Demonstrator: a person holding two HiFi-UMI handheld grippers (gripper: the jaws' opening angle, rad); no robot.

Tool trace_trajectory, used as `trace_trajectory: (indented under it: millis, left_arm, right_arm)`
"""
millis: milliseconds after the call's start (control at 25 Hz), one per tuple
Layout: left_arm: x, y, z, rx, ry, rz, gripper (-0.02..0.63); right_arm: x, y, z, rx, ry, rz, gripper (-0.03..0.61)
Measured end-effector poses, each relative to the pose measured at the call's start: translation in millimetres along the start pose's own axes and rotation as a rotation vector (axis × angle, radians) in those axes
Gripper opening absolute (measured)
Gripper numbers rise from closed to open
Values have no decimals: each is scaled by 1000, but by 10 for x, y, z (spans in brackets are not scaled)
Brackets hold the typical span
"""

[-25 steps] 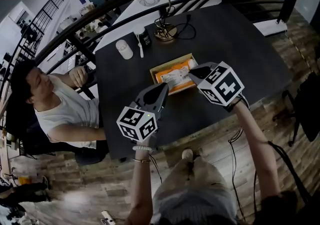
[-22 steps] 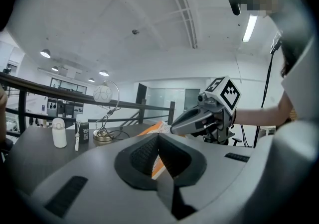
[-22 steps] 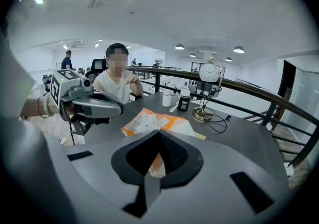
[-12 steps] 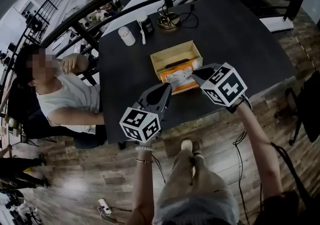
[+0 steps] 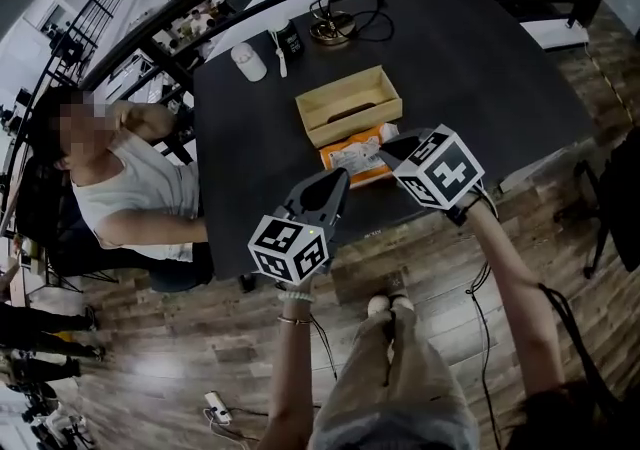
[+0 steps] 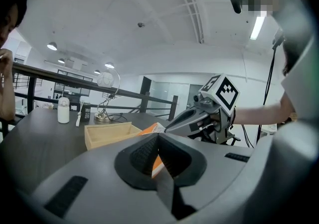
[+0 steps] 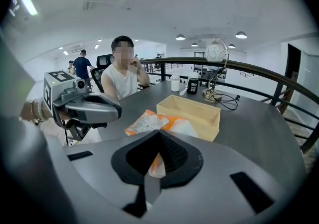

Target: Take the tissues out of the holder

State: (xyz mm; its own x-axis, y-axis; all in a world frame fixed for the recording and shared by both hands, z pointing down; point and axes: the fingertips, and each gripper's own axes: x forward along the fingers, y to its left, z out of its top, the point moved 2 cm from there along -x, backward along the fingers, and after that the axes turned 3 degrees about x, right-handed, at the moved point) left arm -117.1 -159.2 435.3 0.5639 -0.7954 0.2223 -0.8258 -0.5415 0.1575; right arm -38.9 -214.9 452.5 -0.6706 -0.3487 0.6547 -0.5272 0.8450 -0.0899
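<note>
The light wooden holder (image 5: 348,103) stands open-topped on the dark table (image 5: 470,68), with nothing showing inside it. The orange and white tissue pack (image 5: 358,155) is outside it, just in front, toward the near table edge. My left gripper (image 5: 340,178) is shut on the pack's near left end; an orange strip shows between its jaws in the left gripper view (image 6: 158,141). My right gripper (image 5: 387,146) is shut on the pack's right end, and in the right gripper view (image 7: 158,138) the wrapper (image 7: 149,122) runs from its jaws toward the holder (image 7: 189,114).
At the table's far side stand a globe lamp (image 5: 325,28) with its cable, a white bottle (image 5: 248,62) and a small dark can (image 5: 291,40). A person (image 5: 120,188) sits at the table's left edge. A black railing (image 5: 150,78) runs behind.
The tissue pack has come out of the holder and moved toward the near table edge, with both grippers shut on it. The holder stays in place.
</note>
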Motion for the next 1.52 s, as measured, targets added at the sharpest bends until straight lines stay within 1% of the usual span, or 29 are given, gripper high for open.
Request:
trace_trajectory:
  millis: [240,360,680,1080,1520]
  left_arm:
    - [51,-29,-78,-10,9,-20,8]
    - [57,-42,-147,-19,20,-30,8]
    - [116,-38,-248,-41,32,-30,8]
    - [169,-95,-328,-50,50,-36,8]
    - [222,-81,-386,-60,60,-36,8]
  right_arm:
    - [48,-72,-142,21,32,-19,12]
    - [68,-95,-229,53,38,-20,12]
    - [141,-187,-345,95,46,-25,14]
    - [238,-300,-544,180,39,-37,14]
    - [305,-366,-614,259,3,-48,14]
